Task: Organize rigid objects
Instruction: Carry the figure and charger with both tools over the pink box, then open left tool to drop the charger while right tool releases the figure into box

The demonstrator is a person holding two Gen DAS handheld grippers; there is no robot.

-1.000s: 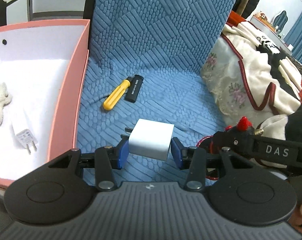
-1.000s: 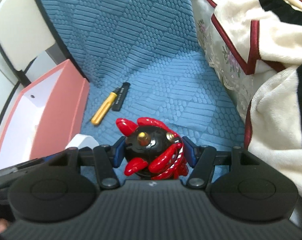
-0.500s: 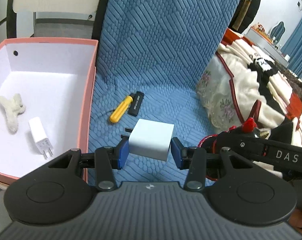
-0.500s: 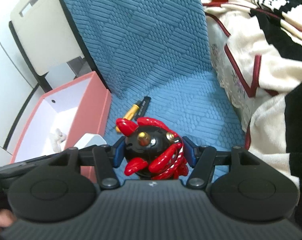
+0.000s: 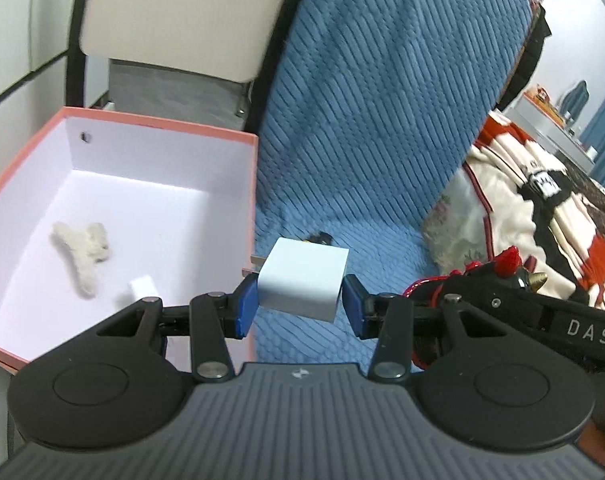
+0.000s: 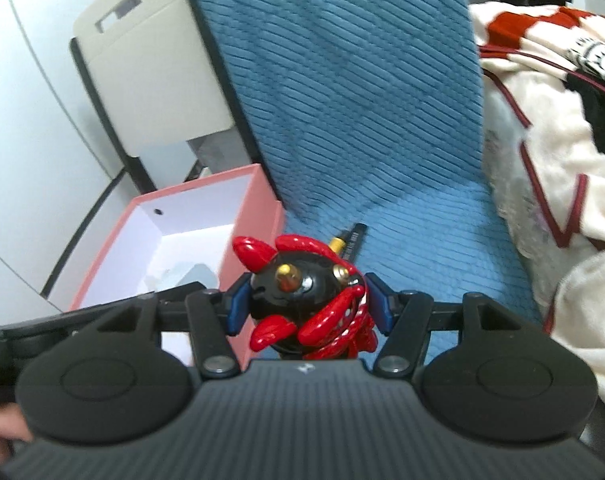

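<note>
My left gripper (image 5: 300, 307) pinches the white charger cube (image 5: 302, 282), prongs pointing left toward the pink box (image 5: 150, 130) just beside and below; my right gripper (image 6: 304, 307), farther right, clamps the red-and-black figurine (image 6: 306, 300).

My left tool (image 5: 300, 305) carries the charger (image 5: 303, 279) just right of the box (image 5: 255, 184), above the seat (image 5: 382, 248). In the box lie a clip (image 5: 82, 248) and a plug (image 5: 143, 287). My right tool (image 6: 305, 307) carries the figurine (image 6: 307, 296); box to its left, pen (image 6: 352, 240) behind, blanket (image 6: 550, 160) right.
</note>
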